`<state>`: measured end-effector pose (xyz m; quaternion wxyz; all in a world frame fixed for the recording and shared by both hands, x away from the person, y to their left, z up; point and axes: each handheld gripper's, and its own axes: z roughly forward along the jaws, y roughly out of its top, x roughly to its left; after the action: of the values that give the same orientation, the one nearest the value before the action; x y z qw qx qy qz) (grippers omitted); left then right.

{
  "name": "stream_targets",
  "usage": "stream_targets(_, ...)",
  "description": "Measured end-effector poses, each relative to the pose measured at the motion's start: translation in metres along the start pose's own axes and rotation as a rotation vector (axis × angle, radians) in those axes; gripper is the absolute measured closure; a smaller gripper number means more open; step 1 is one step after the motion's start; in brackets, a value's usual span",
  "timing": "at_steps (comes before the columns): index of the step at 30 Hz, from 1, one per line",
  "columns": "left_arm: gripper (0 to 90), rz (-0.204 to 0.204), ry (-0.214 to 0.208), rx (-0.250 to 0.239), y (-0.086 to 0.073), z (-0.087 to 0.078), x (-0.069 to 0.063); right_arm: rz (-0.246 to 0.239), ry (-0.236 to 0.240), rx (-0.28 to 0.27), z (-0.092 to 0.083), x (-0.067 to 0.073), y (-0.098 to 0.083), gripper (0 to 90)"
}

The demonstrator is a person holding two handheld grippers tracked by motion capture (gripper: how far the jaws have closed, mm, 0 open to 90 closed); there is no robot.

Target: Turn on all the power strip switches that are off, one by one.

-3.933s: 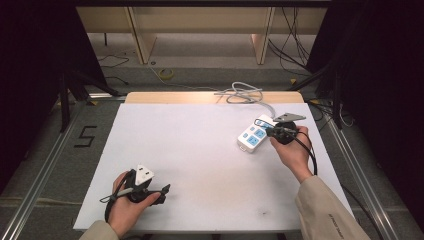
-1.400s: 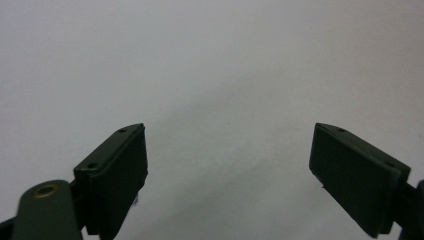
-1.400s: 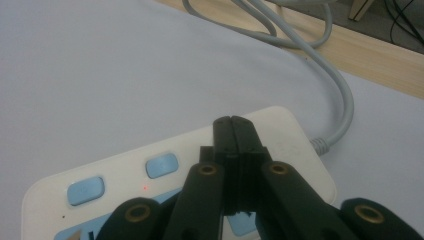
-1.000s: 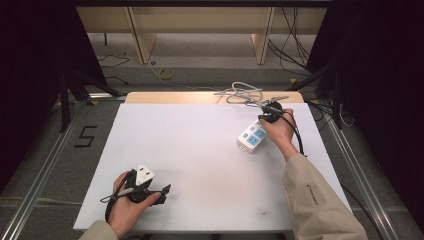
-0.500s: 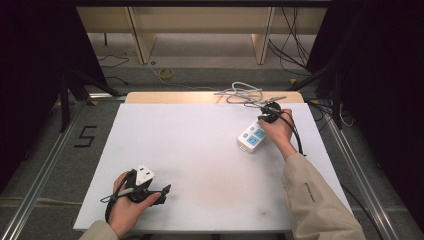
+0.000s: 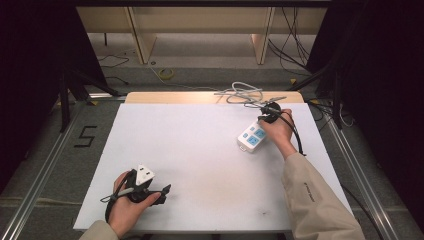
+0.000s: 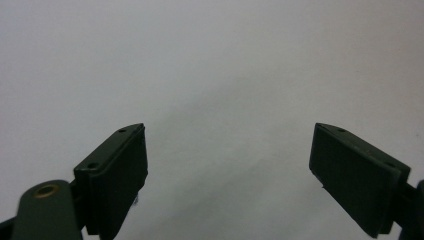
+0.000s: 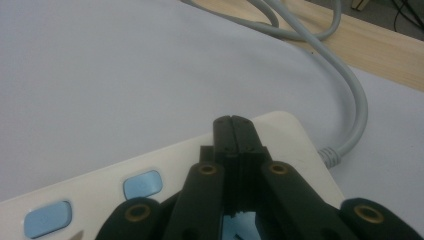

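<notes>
Worktop: a white surface, carrying everything, with a wooden strip running along its far edge.
Power strip: white with blue buttons, lying flat near the far right side; its grey cable is looping over the wooden strip.
Right claw: clenched, jaws pressing together with nothing between them, tips hovering over the cable end of the power strip.
Left claw: released, jaws standing wide apart above bare worktop, near the front left edge.

Power strip — near end cut off
</notes>
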<state>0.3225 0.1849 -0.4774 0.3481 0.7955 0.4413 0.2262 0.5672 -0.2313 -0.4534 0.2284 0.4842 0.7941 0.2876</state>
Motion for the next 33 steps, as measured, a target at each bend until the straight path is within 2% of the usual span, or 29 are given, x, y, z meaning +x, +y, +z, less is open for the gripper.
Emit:
stream_targets(6,15.3,0.002,0.001,0.0,0.0,-0.0002,0.0002,-0.019,-0.019,0.008,0.0006,0.003,0.0018,90.0)
stream_targets(20,15.3,0.0,0.0,0.004,0.0001,-0.0001,0.0006,0.012,-0.007,0.01,0.0026,0.003,0.0012,90.0)
stream_targets(33,15.3,-0.001,-0.001,0.0,0.0001,-0.0003,0.0004,0.012,-0.015,0.01,0.0032,0.0038,-0.0003,90.0)
